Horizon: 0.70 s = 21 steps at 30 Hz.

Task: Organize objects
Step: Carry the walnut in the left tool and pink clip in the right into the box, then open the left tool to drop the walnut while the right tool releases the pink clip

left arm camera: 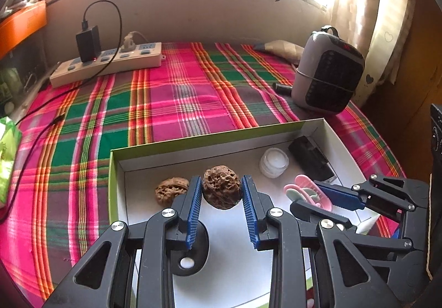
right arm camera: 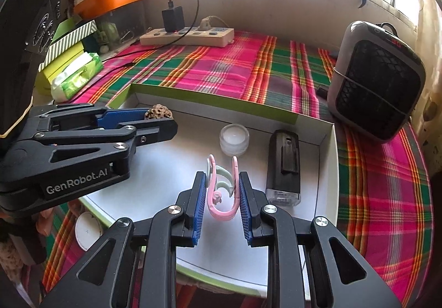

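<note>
- Over the white tray (left arm camera: 342, 147) with the green rim, on the plaid cloth (left arm camera: 165, 103): both grippers were loaded and angled down into it.
- Left gripper (left arm camera: 222, 192) was clamped on the dark walnut (left arm camera: 221, 190), both blue pads touching its sides; the nut looked just clear of the tray floor, hard to be sure.
- Lighter walnut (left arm camera: 171, 190) lay in the tray just beside it, at the left wall.
- Right gripper (right arm camera: 222, 192) was narrow, pinching the pink clip (right arm camera: 221, 194) with its pale green inner loops.
- Small jar (right arm camera: 234, 139) and black device (right arm camera: 284, 167) sat beyond the clip, near the far right corner.
- My read: placing step, both items over their spots.
- Next would need lowering to contact, then letting go without the walnut rolling into its neighbour; the clip needed floor clear of the black device.
</note>
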Available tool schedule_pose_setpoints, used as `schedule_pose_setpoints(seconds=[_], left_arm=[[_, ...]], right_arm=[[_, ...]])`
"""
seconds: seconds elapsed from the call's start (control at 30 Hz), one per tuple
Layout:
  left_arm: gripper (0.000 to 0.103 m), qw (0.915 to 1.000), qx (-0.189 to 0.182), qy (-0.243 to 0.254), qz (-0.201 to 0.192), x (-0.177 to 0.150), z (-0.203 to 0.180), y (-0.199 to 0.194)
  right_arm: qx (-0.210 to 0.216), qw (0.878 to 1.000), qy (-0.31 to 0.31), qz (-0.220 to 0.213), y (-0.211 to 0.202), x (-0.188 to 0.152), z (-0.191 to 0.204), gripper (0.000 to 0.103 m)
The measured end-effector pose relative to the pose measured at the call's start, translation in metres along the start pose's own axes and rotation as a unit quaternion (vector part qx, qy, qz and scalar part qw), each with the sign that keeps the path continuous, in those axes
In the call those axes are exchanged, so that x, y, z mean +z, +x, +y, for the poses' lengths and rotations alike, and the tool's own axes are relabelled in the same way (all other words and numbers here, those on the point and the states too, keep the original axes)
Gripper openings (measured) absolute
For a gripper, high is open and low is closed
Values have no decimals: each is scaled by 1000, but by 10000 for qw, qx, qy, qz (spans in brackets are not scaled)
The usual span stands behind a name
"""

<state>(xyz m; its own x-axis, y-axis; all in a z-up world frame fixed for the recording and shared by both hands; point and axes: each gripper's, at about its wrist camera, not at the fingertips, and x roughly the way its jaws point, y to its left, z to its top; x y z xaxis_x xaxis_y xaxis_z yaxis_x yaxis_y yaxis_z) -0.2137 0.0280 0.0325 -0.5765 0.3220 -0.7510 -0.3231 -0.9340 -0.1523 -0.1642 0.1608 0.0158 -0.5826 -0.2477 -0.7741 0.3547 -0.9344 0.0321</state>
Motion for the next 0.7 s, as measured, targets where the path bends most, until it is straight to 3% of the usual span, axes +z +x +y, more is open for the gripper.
schedule_pose_setpoints(seconds=[0.7], left_arm=[[27,9997,49,99,216,2,-2,20]], right_arm=[[-96,9999,-73,97,14,3,0,24]])
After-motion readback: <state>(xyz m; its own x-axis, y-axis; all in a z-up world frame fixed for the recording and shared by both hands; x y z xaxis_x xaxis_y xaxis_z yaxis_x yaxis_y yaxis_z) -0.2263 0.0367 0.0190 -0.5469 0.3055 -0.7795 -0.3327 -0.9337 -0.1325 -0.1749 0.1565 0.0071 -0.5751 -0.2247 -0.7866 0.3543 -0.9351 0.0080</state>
